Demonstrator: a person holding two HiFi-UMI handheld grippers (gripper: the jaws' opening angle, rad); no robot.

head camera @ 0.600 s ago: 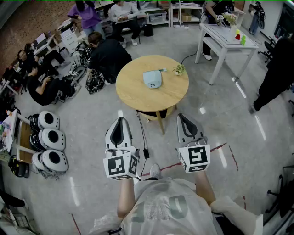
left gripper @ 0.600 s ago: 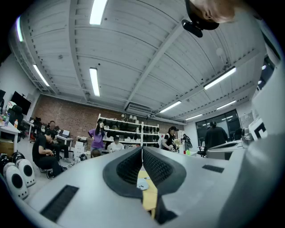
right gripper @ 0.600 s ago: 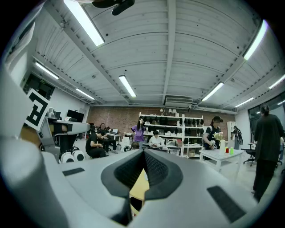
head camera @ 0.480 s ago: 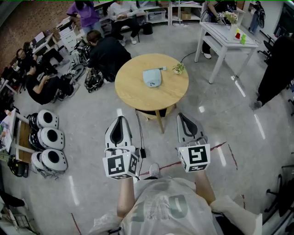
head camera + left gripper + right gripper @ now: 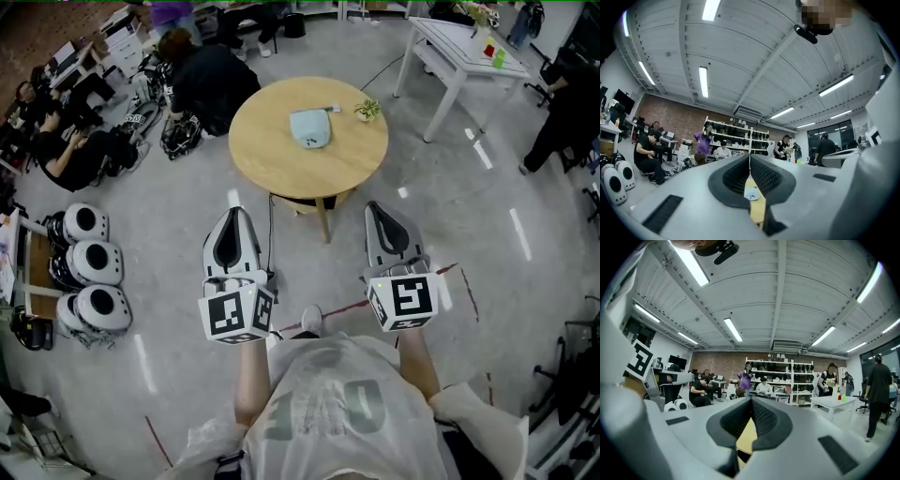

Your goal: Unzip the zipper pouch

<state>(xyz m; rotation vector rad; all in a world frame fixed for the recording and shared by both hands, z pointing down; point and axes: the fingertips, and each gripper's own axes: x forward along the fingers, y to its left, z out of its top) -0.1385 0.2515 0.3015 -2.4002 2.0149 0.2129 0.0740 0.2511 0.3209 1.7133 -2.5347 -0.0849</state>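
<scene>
Head view: one zipper pouch [image 5: 310,127]; two shut claws [image 5: 234,214] [image 5: 379,207].

one round wooden table [image 5: 272,164], one blue pouch [image 5: 310,128], one potted plant [image 5: 367,110], one white table [image 5: 450,42], three white domed cases [image 5: 94,263]

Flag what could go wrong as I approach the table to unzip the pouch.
1. A cable lies on the floor before the round table: a possible trip hazard.
2. The small plant stands near the pouch and could get knocked.
3. The left gripper and right gripper are shut; open them before grasping.
</scene>
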